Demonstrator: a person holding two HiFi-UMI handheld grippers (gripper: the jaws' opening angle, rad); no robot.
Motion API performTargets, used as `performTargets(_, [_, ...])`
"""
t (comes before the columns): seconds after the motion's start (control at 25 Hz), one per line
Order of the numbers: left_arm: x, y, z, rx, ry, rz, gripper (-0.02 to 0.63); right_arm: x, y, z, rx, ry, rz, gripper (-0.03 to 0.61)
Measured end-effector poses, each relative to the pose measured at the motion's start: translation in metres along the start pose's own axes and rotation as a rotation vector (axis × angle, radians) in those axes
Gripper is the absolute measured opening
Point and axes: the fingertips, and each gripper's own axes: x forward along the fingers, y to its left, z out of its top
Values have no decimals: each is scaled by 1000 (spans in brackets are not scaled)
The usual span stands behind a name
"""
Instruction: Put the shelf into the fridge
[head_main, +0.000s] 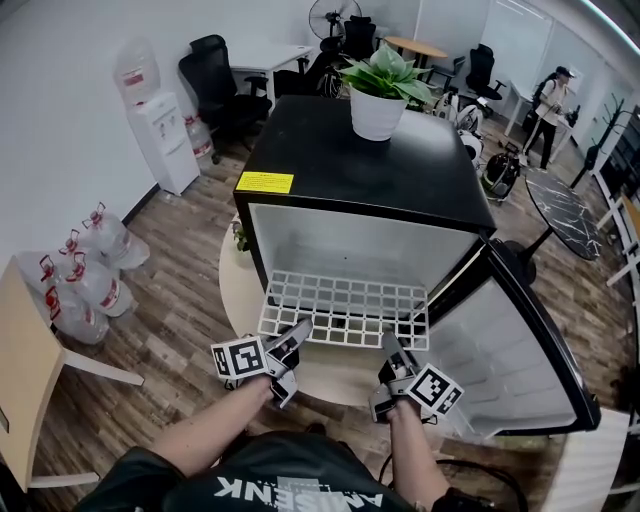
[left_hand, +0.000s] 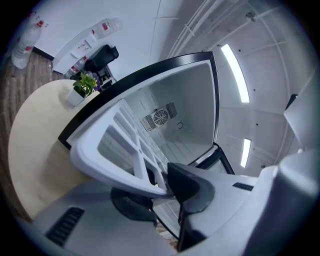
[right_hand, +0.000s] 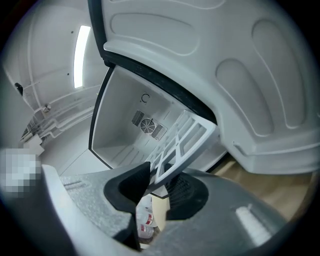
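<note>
An office with a wood-pattern floor. A white water dispenser stands against the left wall, with clear water bottles heaped on the floor near it. Black office chairs and desks fill the far end, and a person stands at the far right.

In the middle, a black mini fridge stands on a low round beige table. A potted green plant sits near the back edge of the fridge's top, and a yellow label marks its front left corner. The fridge door is swung wide open to the right, showing a bare white interior with a small round fan in the back wall.

A white grid shelf lies level at the bottom edge of the fridge opening, its back part inside and its front part jutting out over the table.

The left gripper holds the shelf's front edge near the left corner, and its jaws are closed onto the white rim from above and below. The right gripper holds the same edge near the right corner, and its dark pads are pinched on the rim. Both grippers point toward the opening.
</note>
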Motion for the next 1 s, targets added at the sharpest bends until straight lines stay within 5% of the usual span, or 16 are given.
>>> performTargets(0.4, [14,-11,10,7,8,16,81,16,0,23,108,-11,17,86])
performTargets(1.0, [31,17,20,60,-6,29,84,34,-18,18,96,-2,27,92])
